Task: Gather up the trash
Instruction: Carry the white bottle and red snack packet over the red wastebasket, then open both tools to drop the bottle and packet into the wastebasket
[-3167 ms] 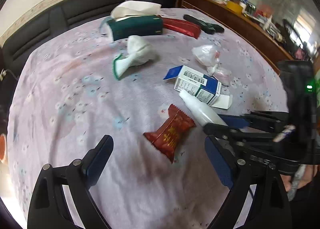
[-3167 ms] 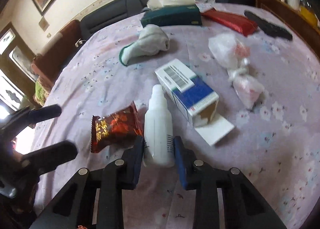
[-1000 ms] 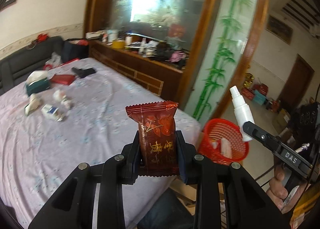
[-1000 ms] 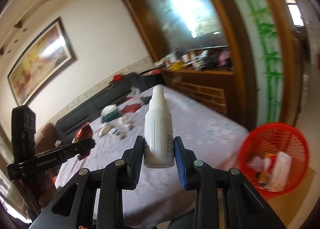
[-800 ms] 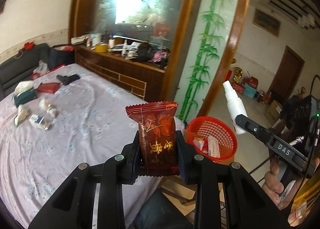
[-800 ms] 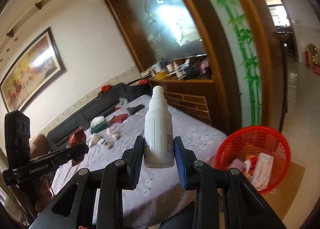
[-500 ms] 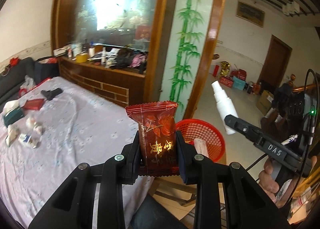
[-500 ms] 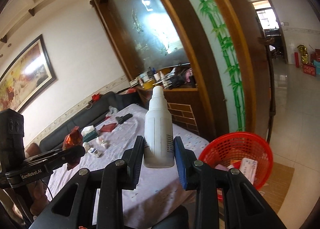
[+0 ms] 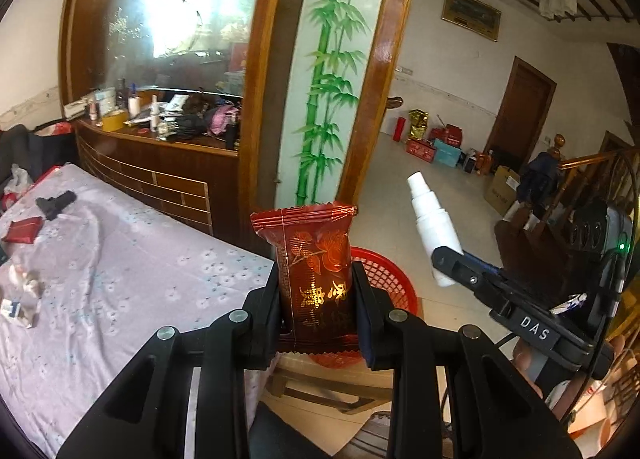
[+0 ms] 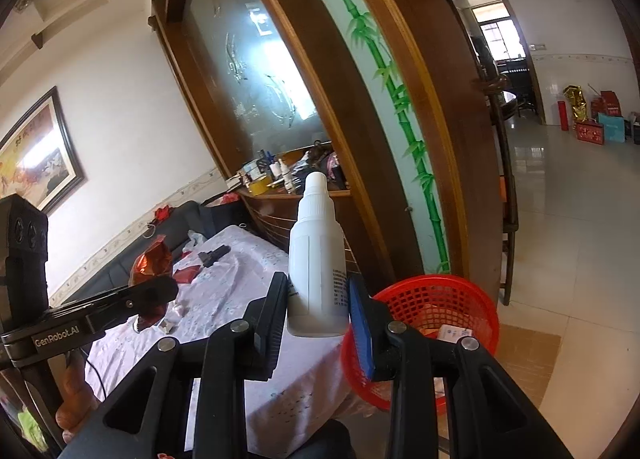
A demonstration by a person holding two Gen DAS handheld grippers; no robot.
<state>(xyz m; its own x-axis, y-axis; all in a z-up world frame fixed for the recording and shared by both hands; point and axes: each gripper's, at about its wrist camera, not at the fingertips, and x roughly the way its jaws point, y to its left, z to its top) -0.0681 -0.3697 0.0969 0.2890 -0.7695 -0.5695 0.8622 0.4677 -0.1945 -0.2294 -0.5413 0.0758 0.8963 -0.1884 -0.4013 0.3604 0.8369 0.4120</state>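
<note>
Holding both loads short of the red basket [image 10: 440, 299], which sits low ahead and right: right hand-held gripper [image 10: 318, 313] clamps upright white bottle [image 10: 316, 259] and is nearer, left hand-held gripper [image 9: 316, 303] clamps upright red snack packet [image 9: 316, 259], basket behind it.
</note>
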